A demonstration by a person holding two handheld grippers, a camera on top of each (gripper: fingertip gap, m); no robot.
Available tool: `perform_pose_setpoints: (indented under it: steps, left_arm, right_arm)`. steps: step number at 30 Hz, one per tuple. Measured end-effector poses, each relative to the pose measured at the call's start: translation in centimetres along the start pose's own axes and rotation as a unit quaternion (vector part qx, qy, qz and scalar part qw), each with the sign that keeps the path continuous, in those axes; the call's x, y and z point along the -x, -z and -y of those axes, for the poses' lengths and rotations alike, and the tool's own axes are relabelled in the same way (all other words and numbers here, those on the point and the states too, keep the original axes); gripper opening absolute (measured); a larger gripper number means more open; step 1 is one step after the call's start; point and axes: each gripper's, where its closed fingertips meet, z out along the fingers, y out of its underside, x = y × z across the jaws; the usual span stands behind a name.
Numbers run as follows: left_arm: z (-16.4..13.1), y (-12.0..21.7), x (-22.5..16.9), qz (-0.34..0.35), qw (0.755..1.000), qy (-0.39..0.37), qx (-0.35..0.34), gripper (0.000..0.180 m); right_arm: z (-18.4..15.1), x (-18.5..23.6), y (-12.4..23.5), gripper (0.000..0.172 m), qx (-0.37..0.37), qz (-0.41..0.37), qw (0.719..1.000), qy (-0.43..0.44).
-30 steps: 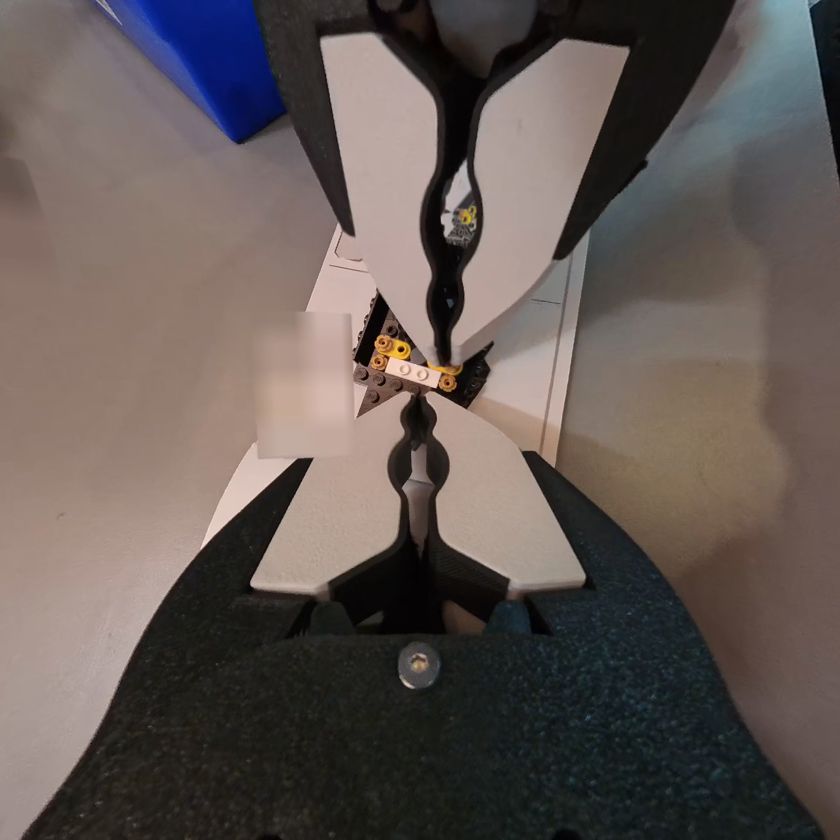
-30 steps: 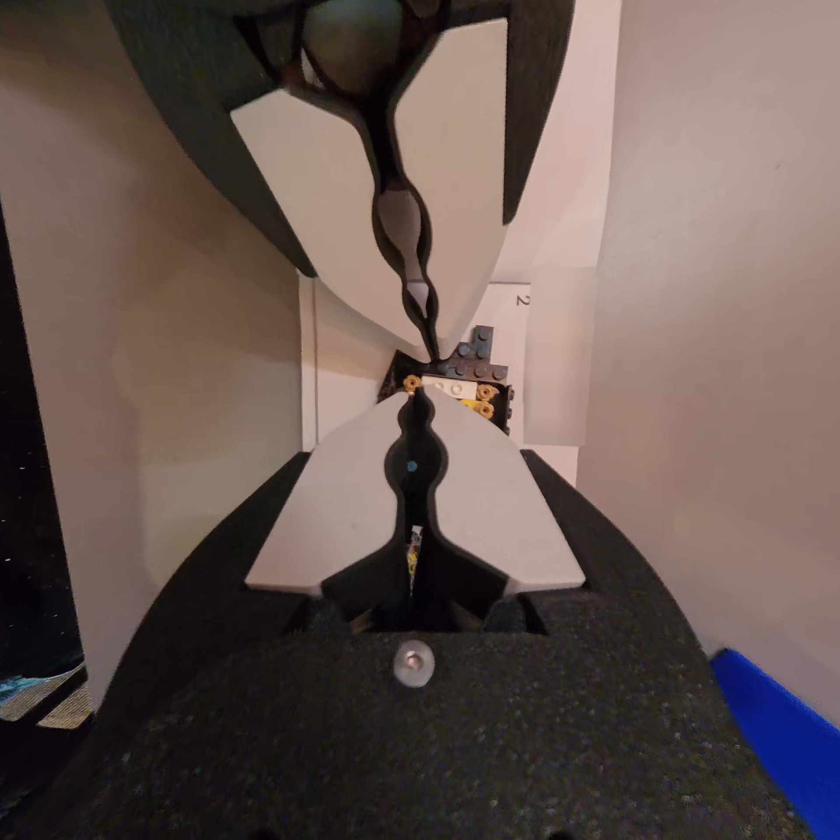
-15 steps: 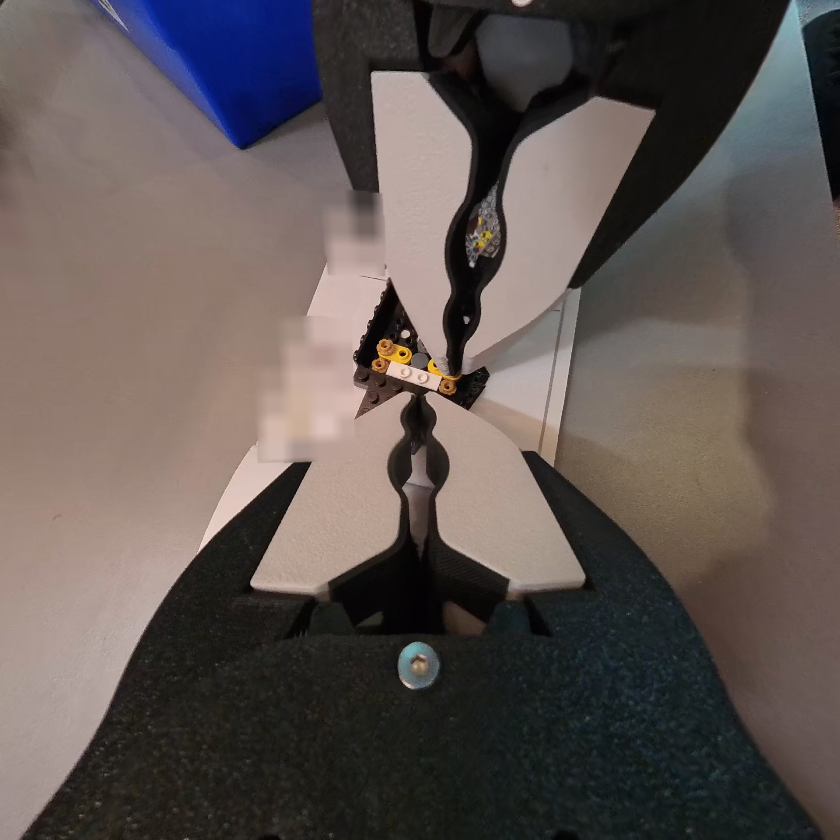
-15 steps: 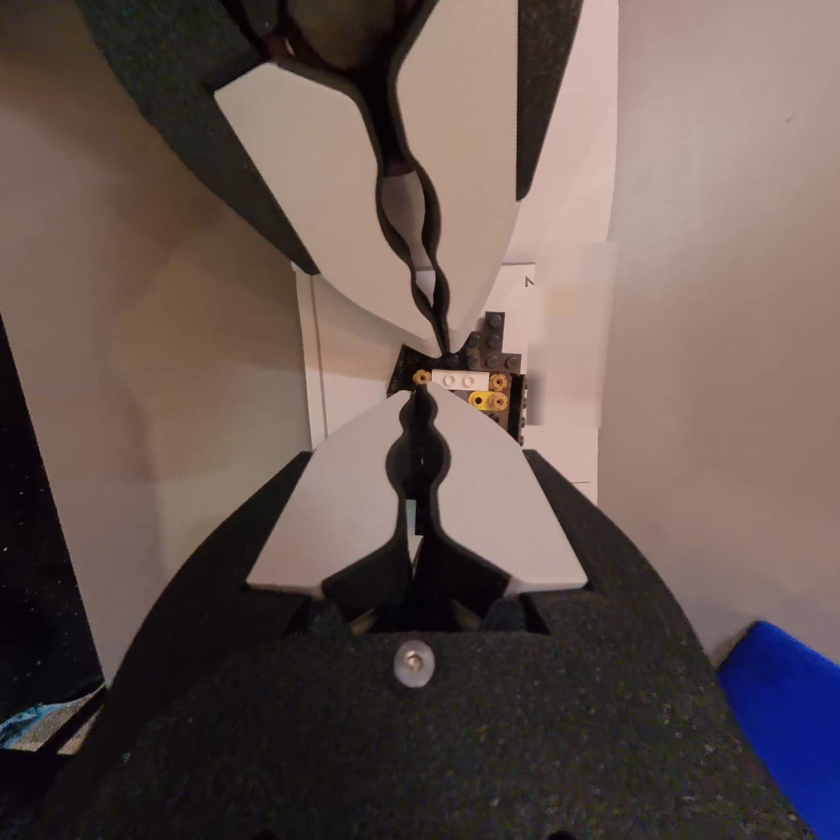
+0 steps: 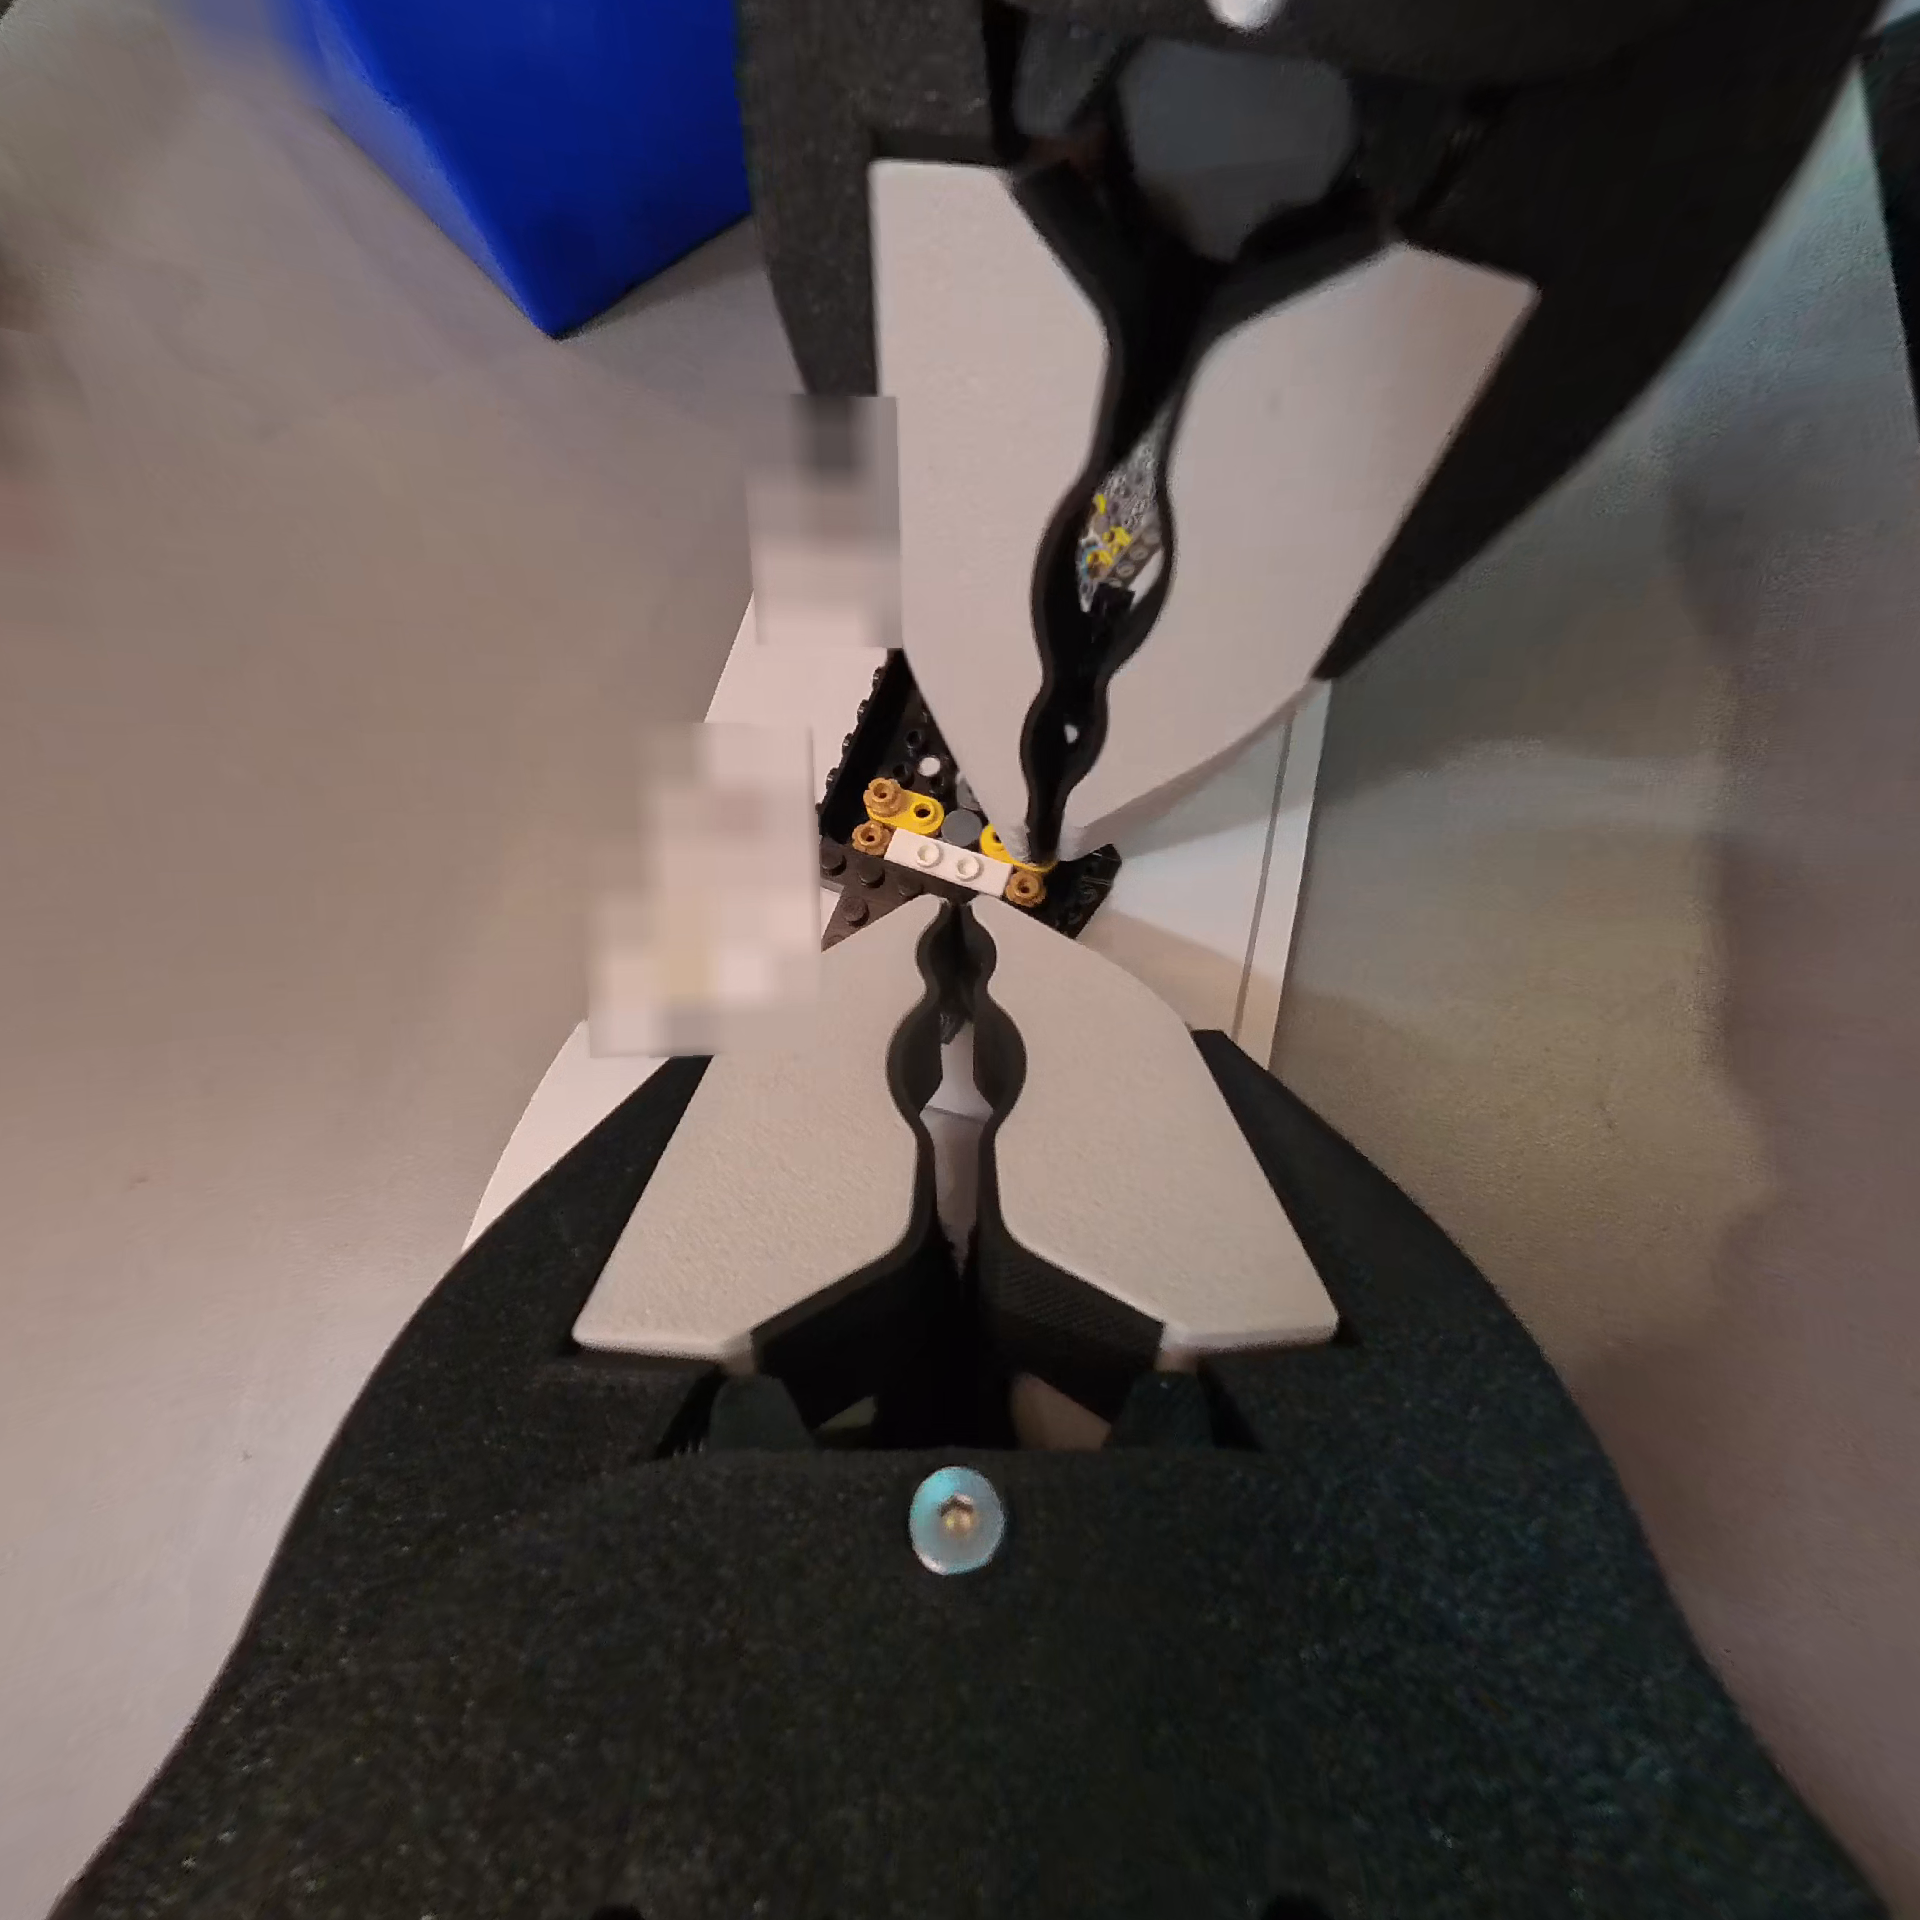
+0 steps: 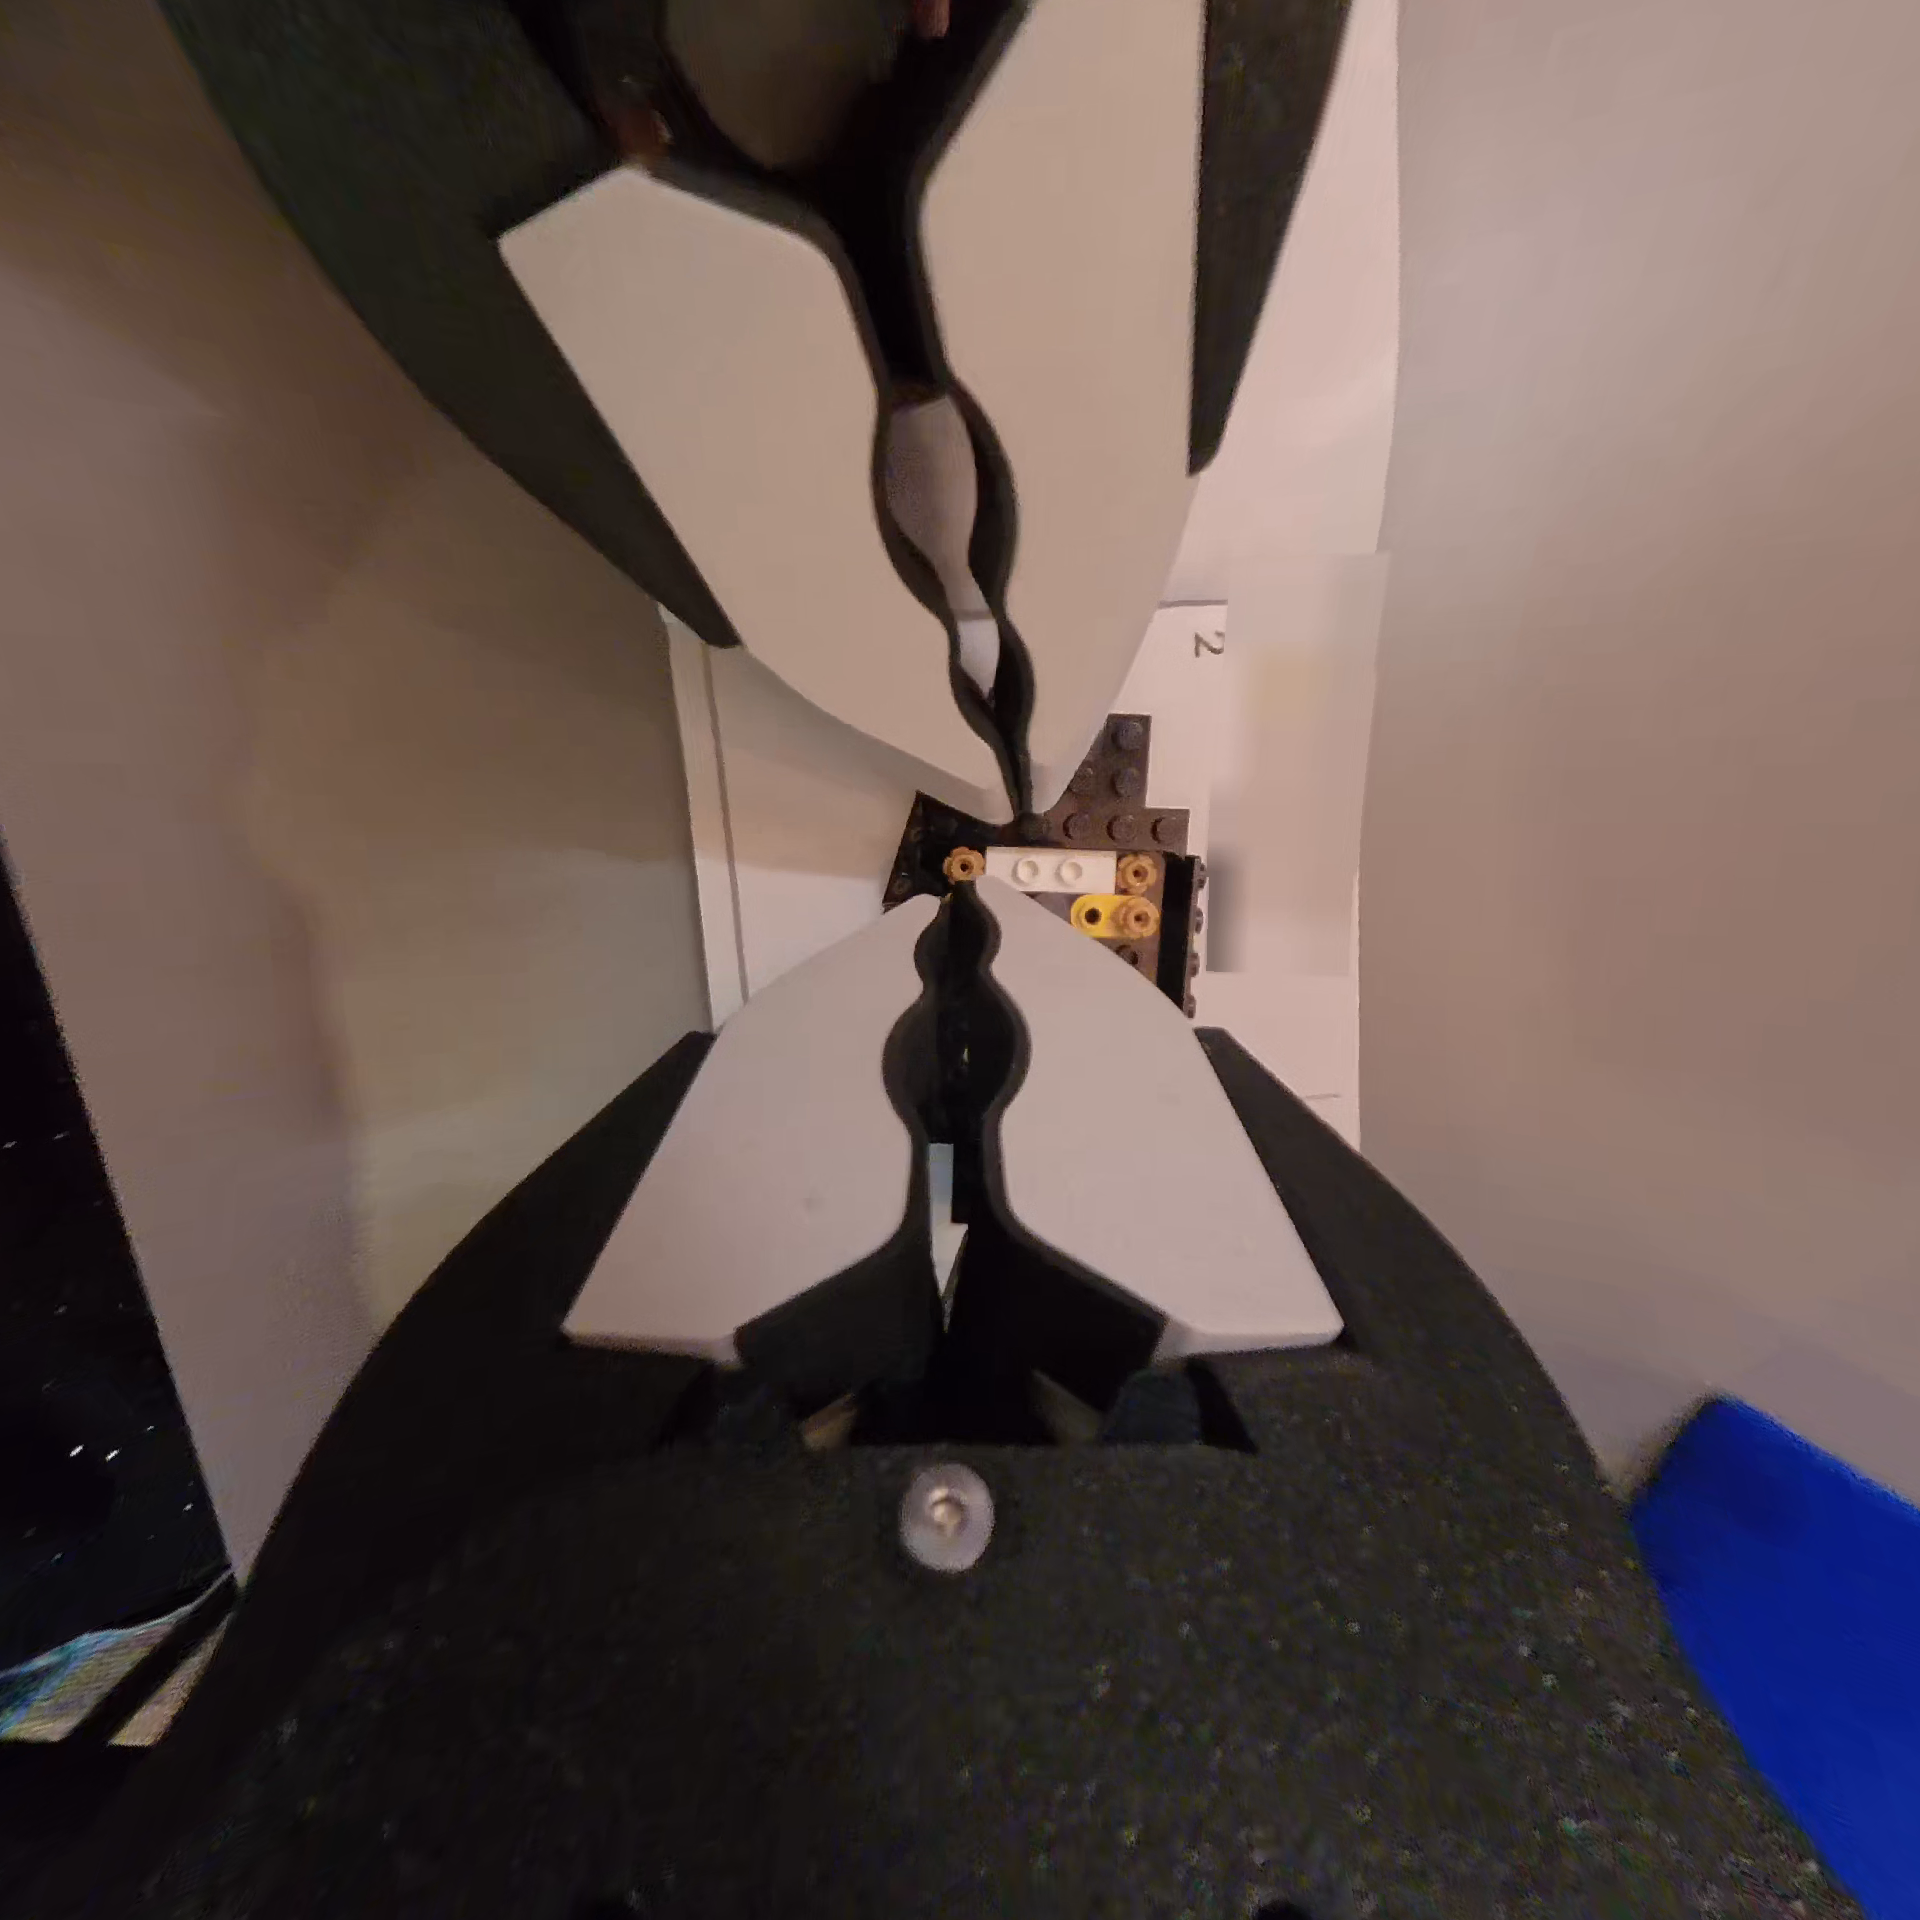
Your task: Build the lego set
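Left tongs (image 5: pixel 951 914): jaws fully together, nothing between them. The tips sit down on the near edge of the black brick plate (image 5: pixel 868 899), at 6 o'clock of the little build.

Right tongs (image 5: pixel 1039 844): jaws also together and empty. They come in from 12 o'clock, tips planted on the yellow rounded piece (image 5: pixel 1000 834), just beside the gold stud (image 5: pixel 1025 885) at the white strip's (image 5: pixel 951 860) right end. You can't tell from here how hard they press.

What's changed over the last second:
- The right tongs lean over from 12 toward 1 o'clock in your left camera.
- Their tips stay on the same yellow piece.
- That lean uncovers the grey round tile (image 5: pixel 961 826) between the two yellow pieces (it was hidden a second ago).
- The left tongs' tips haven't moved off the plate edge.
- Neither pair has opened, and the build lies where it lay.

Outward:
- The build rests on a white printed sheet (image 5: pixel 1174 935).
- The sheet lies on a pale table (image 5: pixel 312 727).
- A blue box (image 5: pixel 561 135) stands well apart at 11 o'clock.
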Motion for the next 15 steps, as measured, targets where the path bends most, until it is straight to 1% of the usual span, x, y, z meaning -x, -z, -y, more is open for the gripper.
perform_pose_setpoints:
  steps: [3,4,6,7,9,11,12,14,15]
  left_arm:
    - [-0.2,0.0,0.0,0.004,1.0,-0.008,0.006,0.0]
    - [-0.2,0.0,0.0,0.004,1.0,-0.008,0.005,0.0]
    - [-0.2,0.0,0.0,0.002,1.0,-0.007,0.007,0.0]
    - [-0.2,0.0,0.0,0.003,1.0,-0.008,0.008,0.0]
    - [-0.2,0.0,0.0,0.004,1.0,-0.011,0.008,0.0]
    - [-0.1,0.0,0.0,0.004,1.0,-0.011,0.008,0.0]
    - [-0.1,0.0,0.0,0.004,1.0,-0.011,0.008,0.0]
    - [0.0,0.0,0.0,0.004,1.0,-0.011,0.006,0.001]
    - [0.0,0.0,-0.1,0.003,1.0,-0.01,0.006,0.002]
  right_arm:
    - [0.3,-0.1,0.5,0.0,-0.041,0.066,0.996,-0.043]
    - [0.6,-0.4,1.0,0.0,-0.057,0.07,0.995,-0.045]
    - [0.8,-1.5,1.5,0.001,-0.069,0.047,0.996,-0.034]
    - [0.7,-1.3,1.5,0.017,-0.063,0.055,0.996,-0.03]
    - [0.6,-0.6,1.2,0.015,-0.054,0.078,0.995,-0.028]
    - [0.4,-0.6,0.8,0.006,-0.049,0.073,0.996,-0.014]
    - [0.1,-0.5,0.5,0.004,-0.041,0.072,0.996,-0.008]
    - [-0.2,-0.3,0.3,0.006,-0.026,0.074,0.997,-0.006]
    - [-0.2,-0.3,0.3,0.012,-0.027,0.069,0.997,-0.004]
